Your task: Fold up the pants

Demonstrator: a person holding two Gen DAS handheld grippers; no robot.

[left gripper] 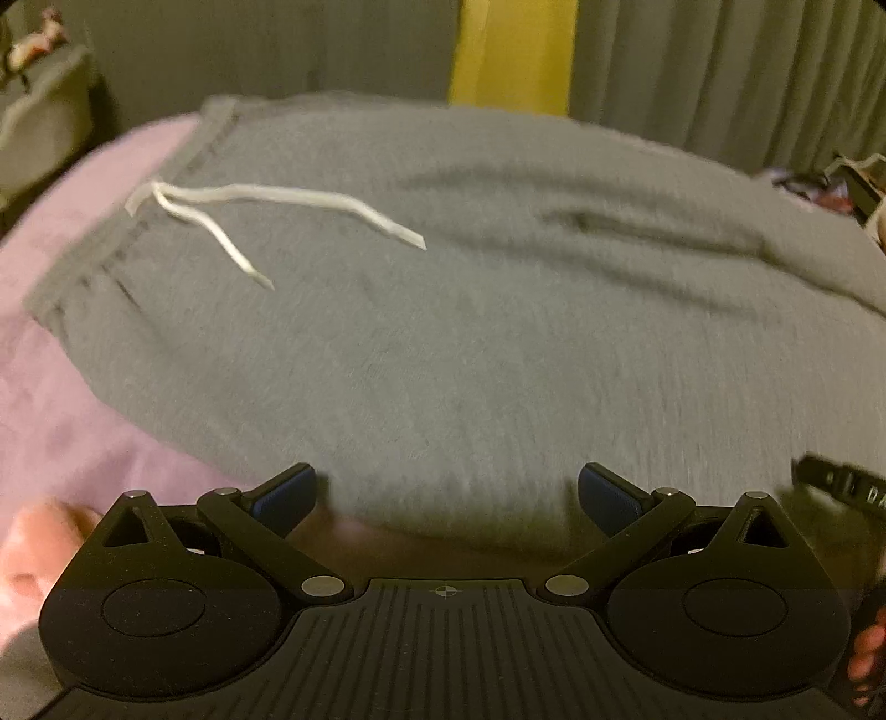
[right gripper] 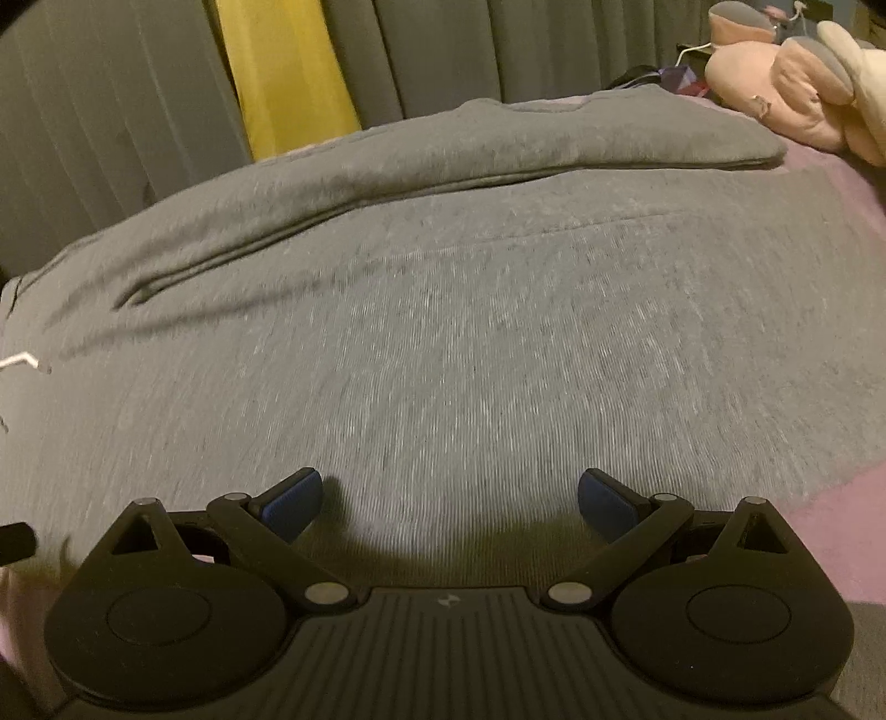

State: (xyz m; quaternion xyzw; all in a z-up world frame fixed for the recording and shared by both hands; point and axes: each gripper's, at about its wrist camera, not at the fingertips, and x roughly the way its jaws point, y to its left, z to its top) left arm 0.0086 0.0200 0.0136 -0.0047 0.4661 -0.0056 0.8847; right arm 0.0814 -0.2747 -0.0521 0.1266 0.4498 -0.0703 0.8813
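Pink plush toy (right gripper: 775, 105) beyond pants (right gripper: 443, 332)

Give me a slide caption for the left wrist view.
Open left gripper above grey sweatpants spread on a pink bedsheet, white drawstring loose.

Dim bedroom, curtained wall

Ahead of both grippers, grey curtains (right gripper: 111, 138) flank a yellow panel (left gripper: 512, 52); a pink bedsheet (left gripper: 83, 432) spreads beneath, with pink plush toys (right gripper: 786, 94) far right under low, warm light.
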